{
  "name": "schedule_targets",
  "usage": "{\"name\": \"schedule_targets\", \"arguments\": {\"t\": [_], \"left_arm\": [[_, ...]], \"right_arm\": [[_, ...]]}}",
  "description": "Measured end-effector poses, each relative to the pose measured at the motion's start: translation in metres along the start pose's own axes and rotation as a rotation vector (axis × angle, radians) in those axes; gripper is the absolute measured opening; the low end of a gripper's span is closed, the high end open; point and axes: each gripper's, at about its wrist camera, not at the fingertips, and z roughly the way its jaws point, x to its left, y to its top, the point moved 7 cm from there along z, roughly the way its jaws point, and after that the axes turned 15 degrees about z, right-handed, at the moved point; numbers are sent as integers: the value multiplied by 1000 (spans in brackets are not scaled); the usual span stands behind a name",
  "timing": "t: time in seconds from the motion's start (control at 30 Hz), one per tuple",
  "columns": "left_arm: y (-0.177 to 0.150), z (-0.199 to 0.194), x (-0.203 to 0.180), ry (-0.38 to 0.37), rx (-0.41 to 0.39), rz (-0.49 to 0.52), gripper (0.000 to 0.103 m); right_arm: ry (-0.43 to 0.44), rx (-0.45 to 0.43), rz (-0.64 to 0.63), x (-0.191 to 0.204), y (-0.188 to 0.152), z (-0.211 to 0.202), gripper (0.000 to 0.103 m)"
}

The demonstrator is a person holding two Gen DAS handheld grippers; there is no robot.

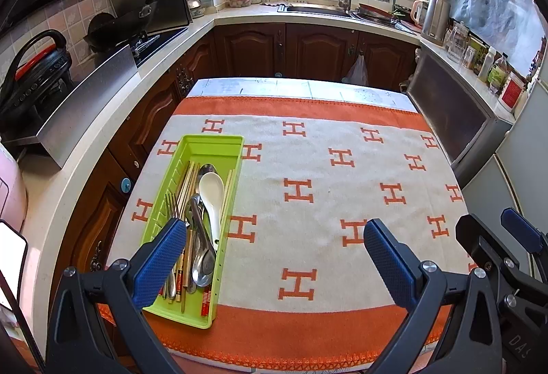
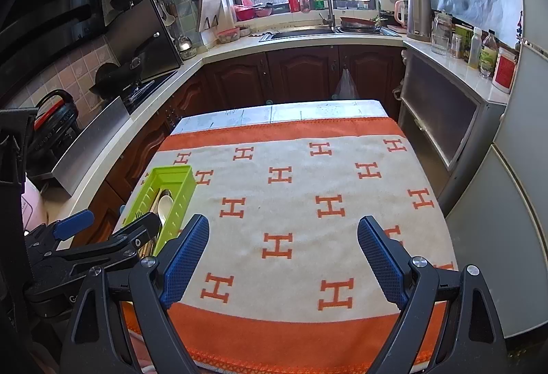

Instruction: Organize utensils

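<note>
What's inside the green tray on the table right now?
The green tray holds a white ceramic spoon, metal spoons, a fork and wooden chopsticks, piled together. The left gripper's finger covers some handles, and what lies beneath the pile is hidden.

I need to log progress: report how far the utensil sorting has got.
Looks done: chopsticks, metal spoons and the white spoon lie in the green tray; no utensils show on the cloth. In hand: nothing; left gripper and right gripper are open. Left: apparently nothing.
</note>
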Motion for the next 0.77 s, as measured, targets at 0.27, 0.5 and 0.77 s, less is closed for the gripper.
{"name": "schedule_targets", "arguments": {"t": [0.27, 0.5, 0.77], "left_arm": [[0, 2, 0, -4, 4, -4, 102], [-1, 3, -2, -4, 7, -7, 102], [-3, 5, -5, -12, 15, -7, 102]], "right_arm": [[0, 1, 0, 0, -1, 0, 90], [2, 4, 2, -1, -2, 1, 90], [4, 12, 5, -2, -7, 4, 90]]}}
